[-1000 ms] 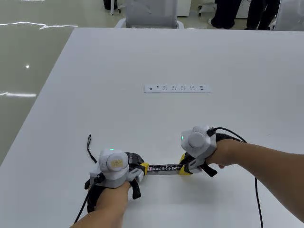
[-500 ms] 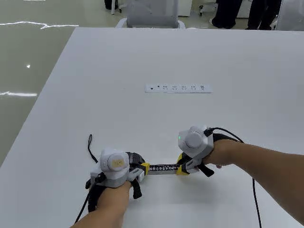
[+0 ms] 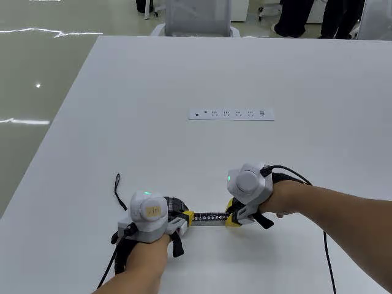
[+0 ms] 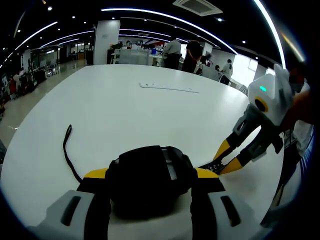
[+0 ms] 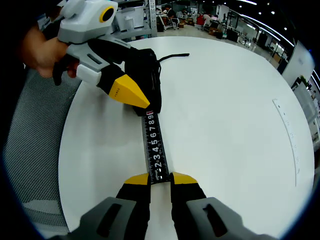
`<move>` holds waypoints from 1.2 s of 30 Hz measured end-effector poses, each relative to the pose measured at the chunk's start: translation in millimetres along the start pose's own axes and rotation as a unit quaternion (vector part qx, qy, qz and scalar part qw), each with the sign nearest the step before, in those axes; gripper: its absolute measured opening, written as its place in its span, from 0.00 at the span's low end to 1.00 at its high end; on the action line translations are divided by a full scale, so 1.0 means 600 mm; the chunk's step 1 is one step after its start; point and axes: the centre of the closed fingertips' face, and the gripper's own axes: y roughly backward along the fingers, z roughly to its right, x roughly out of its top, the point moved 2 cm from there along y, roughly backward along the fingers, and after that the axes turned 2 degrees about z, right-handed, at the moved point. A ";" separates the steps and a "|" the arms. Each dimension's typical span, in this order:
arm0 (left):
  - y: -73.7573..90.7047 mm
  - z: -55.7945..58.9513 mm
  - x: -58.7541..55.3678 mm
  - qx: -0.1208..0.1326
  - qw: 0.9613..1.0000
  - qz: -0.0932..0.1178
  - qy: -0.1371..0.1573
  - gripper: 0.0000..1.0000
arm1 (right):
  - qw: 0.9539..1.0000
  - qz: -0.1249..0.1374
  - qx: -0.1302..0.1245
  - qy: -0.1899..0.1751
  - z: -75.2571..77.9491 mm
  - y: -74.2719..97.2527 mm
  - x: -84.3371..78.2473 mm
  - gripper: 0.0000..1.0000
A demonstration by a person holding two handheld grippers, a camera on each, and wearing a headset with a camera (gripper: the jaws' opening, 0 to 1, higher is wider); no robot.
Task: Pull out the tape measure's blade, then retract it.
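The right gripper (image 5: pixel 160 178), at the bottom centre of its own view, is closed on the free end of the blade (image 5: pixel 153 142). Its jaws pinch the end from both sides so that its travel is controlled. From there the blade runs straight up the frame to the tape measure case (image 5: pixel 149 65). The left gripper (image 4: pixel 151 175) clamps this black case at lower centre of its view, anchoring it on the white table (image 3: pixel 184 73). A short length is exposed; whether this is extension or retraction cannot be judged.
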 end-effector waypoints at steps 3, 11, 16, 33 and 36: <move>0.000 0.000 0.000 0.000 1.000 0.000 0.000 0.61 | 1.000 0.001 -0.001 -0.001 -0.001 -0.001 0.003 0.14; 0.000 0.000 0.000 -0.001 1.000 0.000 0.000 0.61 | 1.000 0.003 -0.001 0.000 -0.001 -0.007 0.010 0.14; 0.001 0.000 0.000 -0.001 1.000 0.000 0.000 0.62 | 1.000 0.005 0.000 0.001 -0.003 -0.011 0.017 0.14; 0.000 -0.001 0.001 -0.001 1.000 0.000 0.002 0.62 | 1.000 0.016 0.002 -0.002 -0.005 -0.020 0.035 0.14; 0.000 -0.001 0.001 -0.001 1.000 0.000 0.002 0.62 | 1.000 0.017 0.002 -0.002 -0.005 -0.023 0.038 0.14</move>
